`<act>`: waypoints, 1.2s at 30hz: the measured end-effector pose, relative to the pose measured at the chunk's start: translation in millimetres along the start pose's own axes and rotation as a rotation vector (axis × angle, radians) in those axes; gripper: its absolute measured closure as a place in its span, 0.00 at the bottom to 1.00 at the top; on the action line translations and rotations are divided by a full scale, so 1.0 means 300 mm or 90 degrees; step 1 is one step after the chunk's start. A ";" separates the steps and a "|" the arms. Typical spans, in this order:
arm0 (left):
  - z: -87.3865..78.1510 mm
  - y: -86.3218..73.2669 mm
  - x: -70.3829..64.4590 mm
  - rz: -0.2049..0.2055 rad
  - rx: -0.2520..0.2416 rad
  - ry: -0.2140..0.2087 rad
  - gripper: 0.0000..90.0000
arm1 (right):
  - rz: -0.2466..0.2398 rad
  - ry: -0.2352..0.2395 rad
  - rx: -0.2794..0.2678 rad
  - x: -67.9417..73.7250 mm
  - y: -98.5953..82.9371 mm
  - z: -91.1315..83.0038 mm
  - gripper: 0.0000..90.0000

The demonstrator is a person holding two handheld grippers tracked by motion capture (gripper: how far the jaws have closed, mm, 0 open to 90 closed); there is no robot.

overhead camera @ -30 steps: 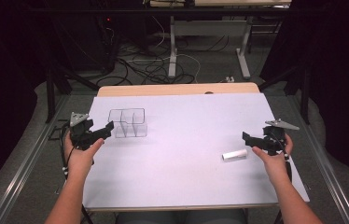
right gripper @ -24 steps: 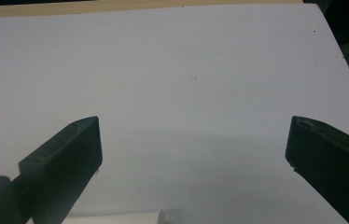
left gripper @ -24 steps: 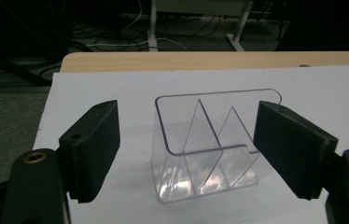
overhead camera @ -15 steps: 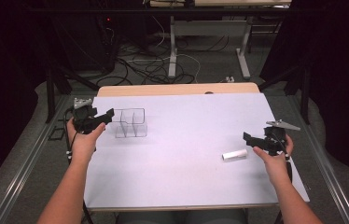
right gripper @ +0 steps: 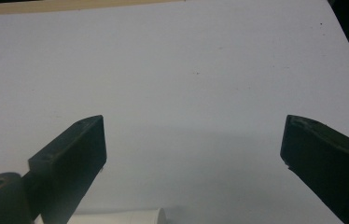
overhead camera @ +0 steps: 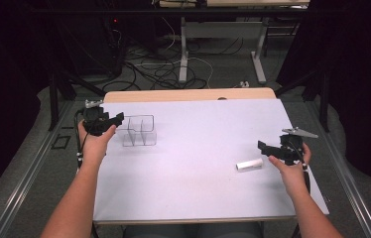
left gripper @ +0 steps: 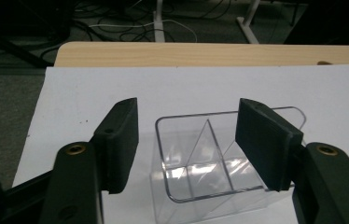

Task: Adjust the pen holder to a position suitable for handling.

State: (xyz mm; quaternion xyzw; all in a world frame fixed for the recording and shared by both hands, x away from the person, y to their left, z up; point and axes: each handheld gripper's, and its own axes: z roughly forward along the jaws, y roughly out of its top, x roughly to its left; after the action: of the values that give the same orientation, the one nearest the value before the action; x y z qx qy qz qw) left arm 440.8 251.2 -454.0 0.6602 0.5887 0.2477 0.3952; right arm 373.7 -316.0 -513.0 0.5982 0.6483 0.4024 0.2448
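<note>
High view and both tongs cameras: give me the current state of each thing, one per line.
Left tongs: open, jaws on either side of the clear box, not closed on it.
Right tongs: open wide, holding nothing, just short of the white tube.
Clear box: upright on the table, divided into compartments, empty.
White tube: lying on its side, free on the table.
Table: covered by a white sheet.

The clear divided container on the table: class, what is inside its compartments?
The clear divided container shows only its own partition walls; the visible compartments look empty. The left gripper has open jaws that cover parts of its sides, so those corners cannot be checked.
</note>
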 end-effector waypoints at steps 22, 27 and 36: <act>0.082 -0.028 0.030 -0.010 0.097 0.033 0.73 | -0.008 0.011 0.011 0.006 -0.004 0.008 0.08; 0.099 -0.039 0.024 -0.013 0.106 0.037 0.77 | -0.007 0.011 0.013 0.005 -0.005 0.012 0.08; 0.120 -0.062 0.027 -0.027 0.123 0.040 0.86 | -0.007 0.017 0.016 0.005 -0.007 0.014 0.09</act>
State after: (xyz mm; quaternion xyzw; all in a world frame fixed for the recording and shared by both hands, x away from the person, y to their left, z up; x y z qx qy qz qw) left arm 460.0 250.6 -490.6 0.6743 0.6358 0.2019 0.3167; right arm 375.6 -313.6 -516.9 0.5922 0.6600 0.4006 0.2306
